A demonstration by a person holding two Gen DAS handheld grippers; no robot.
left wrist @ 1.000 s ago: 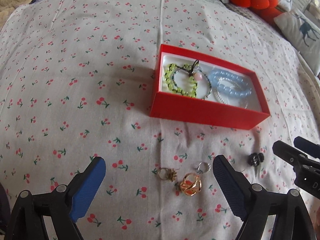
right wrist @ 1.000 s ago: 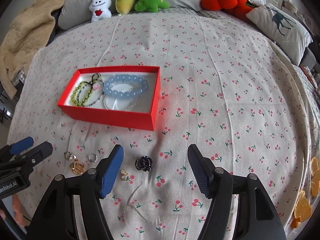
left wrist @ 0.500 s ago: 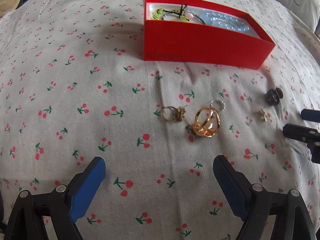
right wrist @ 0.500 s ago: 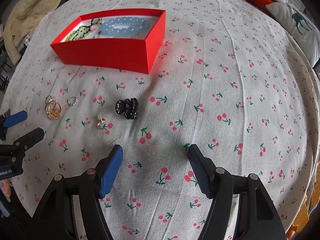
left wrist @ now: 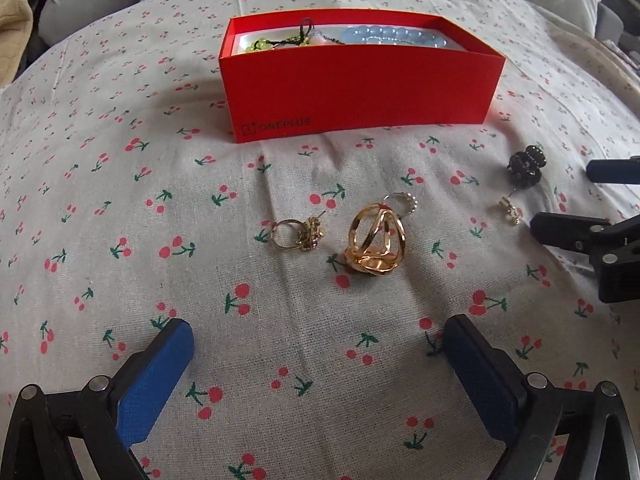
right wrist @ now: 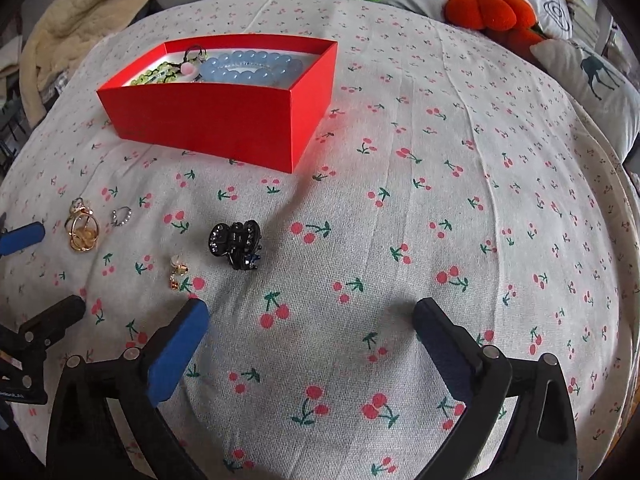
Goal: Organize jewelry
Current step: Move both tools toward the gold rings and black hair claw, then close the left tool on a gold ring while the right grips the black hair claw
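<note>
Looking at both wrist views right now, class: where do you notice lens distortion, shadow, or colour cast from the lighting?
Left wrist view: the fisheye bulges the cherry-print cloth into a dome; soft shadow lies between the fingers; the large gold ring is sharp, glinting. Right wrist view: dark vignette fills the corners; the red box throws a reddish glow on the cloth beside it.

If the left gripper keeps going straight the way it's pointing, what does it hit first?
Most likely bare cherry-print cloth; the left gripper, jaws opening and empty, points down short of the big gold ring, next along, though depth is unclear.

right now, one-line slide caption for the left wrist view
Opening left gripper above gold rings on cherry-print cloth, red box behind.
</note>
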